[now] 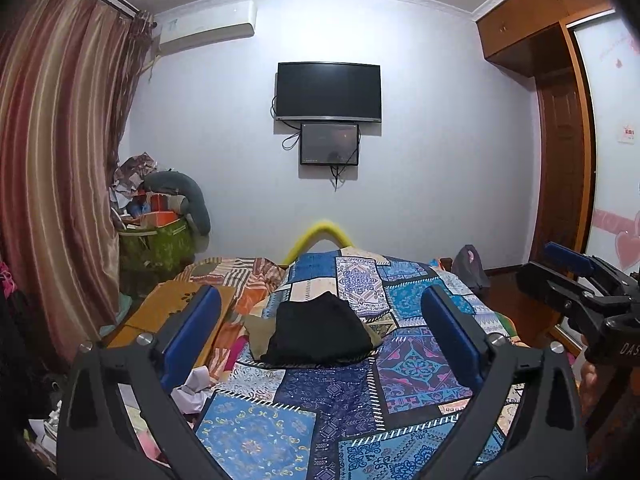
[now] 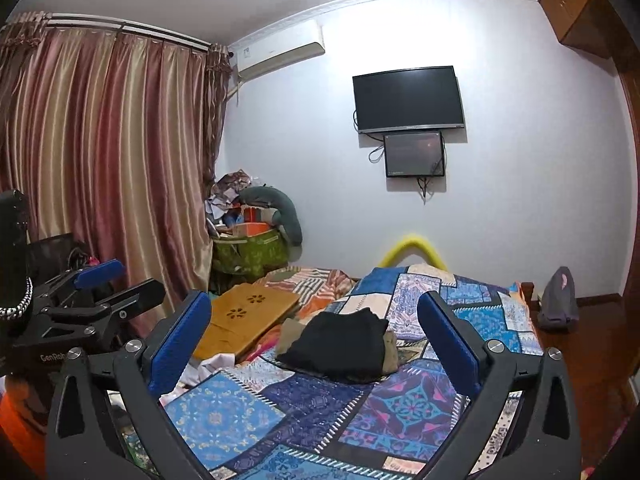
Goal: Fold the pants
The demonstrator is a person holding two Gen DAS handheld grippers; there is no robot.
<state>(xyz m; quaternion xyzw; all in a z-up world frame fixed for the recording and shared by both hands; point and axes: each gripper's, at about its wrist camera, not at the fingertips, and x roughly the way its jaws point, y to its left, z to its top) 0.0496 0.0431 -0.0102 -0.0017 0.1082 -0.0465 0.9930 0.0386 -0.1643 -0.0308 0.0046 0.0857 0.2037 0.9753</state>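
The black pants (image 1: 320,330) lie as a compact folded bundle on the patchwork bedspread (image 1: 280,412), partly on top of an olive-tan garment (image 1: 254,334) that shows at the bundle's edges. Both claws hang back from it, well apart from the cloth. The left claw (image 1: 320,344) is released, its blue pads spread wide with nothing between them; the right claw (image 2: 316,344) is likewise released and empty, pointing at the bundle from a slightly different angle.

Judging from how the bundle lies, the folding looks nearly or wholly done, so the step in hand is probably a check and a tidy. From this low, distorted angle it is hard to tell whether the top layer lies flush or rides up in a hump at the far edge.

To do it well, keep both claws clear while looking, then come in low and level if a correction is needed. Pinch only the top black layer at an outer corner, not the olive-tan garment beneath, or both will drag together. Smooth outward from the middle with a flat pad. Avoid the crumpled white cloth (image 1: 194,390) at the bed's near left edge.
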